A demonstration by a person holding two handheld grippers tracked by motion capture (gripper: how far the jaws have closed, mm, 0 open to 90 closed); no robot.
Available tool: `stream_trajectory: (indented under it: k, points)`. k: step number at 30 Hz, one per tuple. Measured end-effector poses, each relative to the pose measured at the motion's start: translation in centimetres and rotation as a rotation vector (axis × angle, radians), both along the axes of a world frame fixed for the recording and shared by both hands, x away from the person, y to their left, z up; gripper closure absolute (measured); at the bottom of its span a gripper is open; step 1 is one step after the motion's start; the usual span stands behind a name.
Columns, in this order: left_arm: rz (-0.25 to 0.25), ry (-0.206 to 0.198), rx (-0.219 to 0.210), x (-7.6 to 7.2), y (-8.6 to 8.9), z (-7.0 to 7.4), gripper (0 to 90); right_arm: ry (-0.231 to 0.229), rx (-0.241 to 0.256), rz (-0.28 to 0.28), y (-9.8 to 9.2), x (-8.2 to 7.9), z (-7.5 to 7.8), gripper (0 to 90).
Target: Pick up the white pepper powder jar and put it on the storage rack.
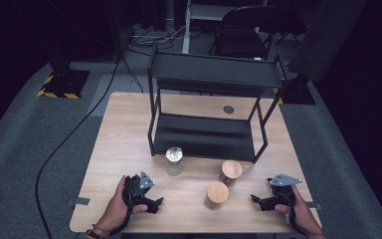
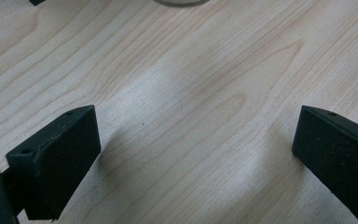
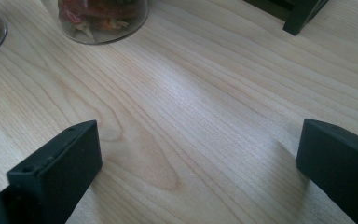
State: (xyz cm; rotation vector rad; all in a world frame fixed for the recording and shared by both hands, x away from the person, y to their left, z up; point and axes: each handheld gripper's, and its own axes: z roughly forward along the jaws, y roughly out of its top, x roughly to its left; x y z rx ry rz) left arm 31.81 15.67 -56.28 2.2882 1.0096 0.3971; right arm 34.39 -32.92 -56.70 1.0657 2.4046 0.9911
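Fingers (image 2: 51,163) of both grippers spread wide; right gripper view reveals red jar (image 3: 103,18) contents.

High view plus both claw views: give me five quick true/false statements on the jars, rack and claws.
1. Three jars stand on the table in front of the rack. True.
2. All three jars have wooden lids. False: two jars have wooden lids; the third jar has a silvery top.
3. The left claw is shut on a jar. False: its jaws stand wide apart over bare wood.
4. The right claw is open and holds nothing. True.
5. A jar sits on the lower shelf of the rack. False: both shelves are bare; all jars are on the table.
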Motion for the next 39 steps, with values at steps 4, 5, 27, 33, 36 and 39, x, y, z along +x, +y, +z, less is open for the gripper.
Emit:
stream_trajectory:
  k: [4, 5, 27, 33, 36, 39]
  points:
    - [0.0, -0.002, 0.013, -0.1, -0.2, 0.5, 1.5, 0.0, 0.0, 0.0, 0.0, 0.0, 0.0, 0.0]
    - [0.003, -0.004, 0.012, -0.1, -0.2, 0.6, 1.5, 0.0, 0.0, 0.0, 0.0, 0.0, 0.0, 0.0]
    - [0.002, -0.038, -0.013, 0.0, -0.6, 2.9, 1.6, 0.0, 0.0, -0.001, 0.0, 0.0, 0.0, 0.0]
    - [0.007, -0.045, -0.029, 0.3, -0.7, 3.3, 1.6, 0.0, 0.0, -0.001, 0.0, 0.0, 0.0, 0.0]
    - [0.001, -0.045, -0.028, 0.5, -1.0, 3.4, 1.5, 0.0, 0.0, -0.001, 0.0, 0.0, 0.0, 0.0]
    - [-0.004, -0.047, -0.037, 0.9, -1.4, 3.6, 1.6, 0.0, 0.0, -0.001, 0.0, 0.0, 0.0, 0.0]
